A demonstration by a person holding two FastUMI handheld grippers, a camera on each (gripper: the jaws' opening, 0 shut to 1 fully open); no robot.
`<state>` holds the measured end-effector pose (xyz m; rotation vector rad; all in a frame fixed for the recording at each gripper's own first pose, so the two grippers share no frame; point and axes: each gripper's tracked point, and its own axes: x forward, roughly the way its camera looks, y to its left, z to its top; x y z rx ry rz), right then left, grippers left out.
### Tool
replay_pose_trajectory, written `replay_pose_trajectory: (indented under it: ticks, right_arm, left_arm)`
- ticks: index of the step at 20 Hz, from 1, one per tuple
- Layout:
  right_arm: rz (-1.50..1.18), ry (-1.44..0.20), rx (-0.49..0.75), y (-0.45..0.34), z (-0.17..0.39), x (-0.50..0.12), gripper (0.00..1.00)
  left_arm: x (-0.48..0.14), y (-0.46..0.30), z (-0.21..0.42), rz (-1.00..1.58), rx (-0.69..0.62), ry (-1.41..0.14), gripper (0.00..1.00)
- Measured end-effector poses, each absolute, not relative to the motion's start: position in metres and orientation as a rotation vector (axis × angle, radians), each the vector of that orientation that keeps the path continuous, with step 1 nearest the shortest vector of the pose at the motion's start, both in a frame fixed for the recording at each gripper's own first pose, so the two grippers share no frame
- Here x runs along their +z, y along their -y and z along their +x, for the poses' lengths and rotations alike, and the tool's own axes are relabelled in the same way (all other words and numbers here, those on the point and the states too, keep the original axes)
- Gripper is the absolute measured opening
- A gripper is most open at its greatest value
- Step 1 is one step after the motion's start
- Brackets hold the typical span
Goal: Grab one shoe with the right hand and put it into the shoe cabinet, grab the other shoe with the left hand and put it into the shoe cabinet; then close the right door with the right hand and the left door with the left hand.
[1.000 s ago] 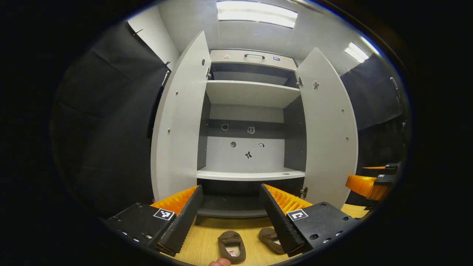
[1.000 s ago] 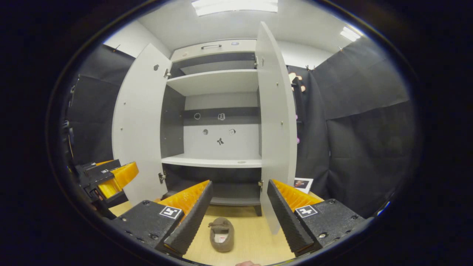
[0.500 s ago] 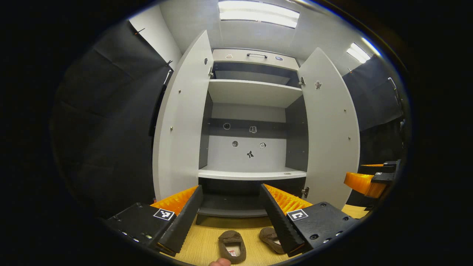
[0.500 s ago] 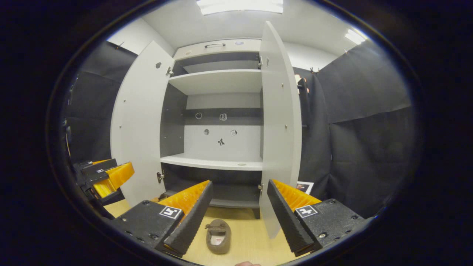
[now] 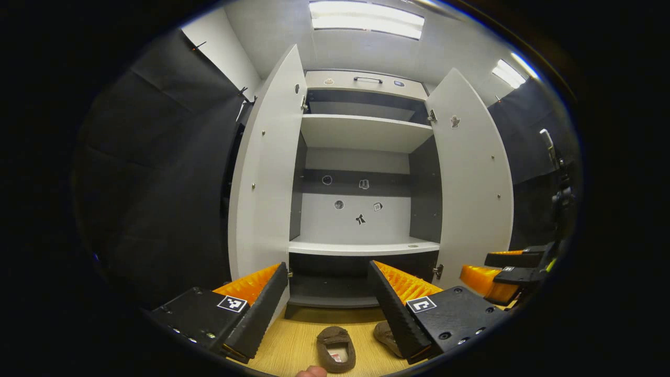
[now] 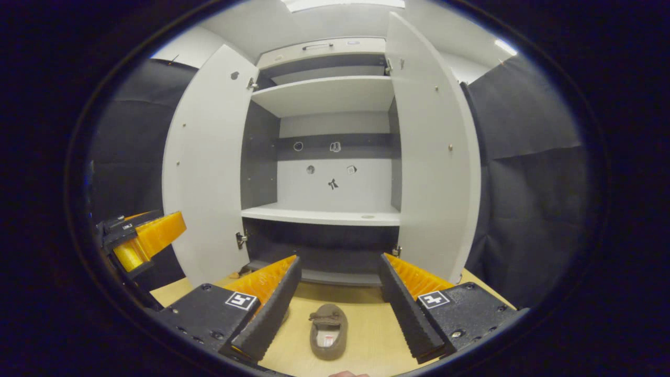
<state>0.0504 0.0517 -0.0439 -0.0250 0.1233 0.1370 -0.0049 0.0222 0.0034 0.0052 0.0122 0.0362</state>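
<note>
Two brown slippers lie on the wooden floor before the open shoe cabinet. In the left gripper view one slipper (image 5: 336, 350) lies between my fingers, and the other slipper (image 5: 385, 334) is half hidden behind the right finger. My left gripper (image 5: 327, 268) is open and holds nothing, well above the floor. In the right gripper view one slipper (image 6: 328, 331) lies straight ahead between the fingers of my right gripper (image 6: 340, 260), which is open and holds nothing. The right gripper (image 5: 502, 269) hangs at the far right in the left gripper view. The left gripper (image 6: 141, 241) shows at the left.
The white cabinet has both doors swung wide: left door (image 5: 267, 183), right door (image 5: 471, 183). Its middle shelf (image 5: 361, 246) and the dark bottom compartment (image 5: 330, 288) are bare. Black cloth walls close in on both sides. A fingertip (image 5: 310, 372) shows at the bottom edge.
The right gripper has moved closer to the cabinet and turned, so the slipper sits centred between its fingers. In the left gripper view it has dropped lower. The left gripper shifted slightly.
</note>
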Motion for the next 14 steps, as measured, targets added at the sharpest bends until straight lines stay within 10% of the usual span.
replay_pose_trajectory:
  ticks: [14]
  right_arm:
    - [-0.11,-0.552,0.25,-0.102,0.095,-0.255,0.98]
  left_arm:
    - [-0.002,-0.054,-0.017,0.015,0.098,-0.035,0.95]
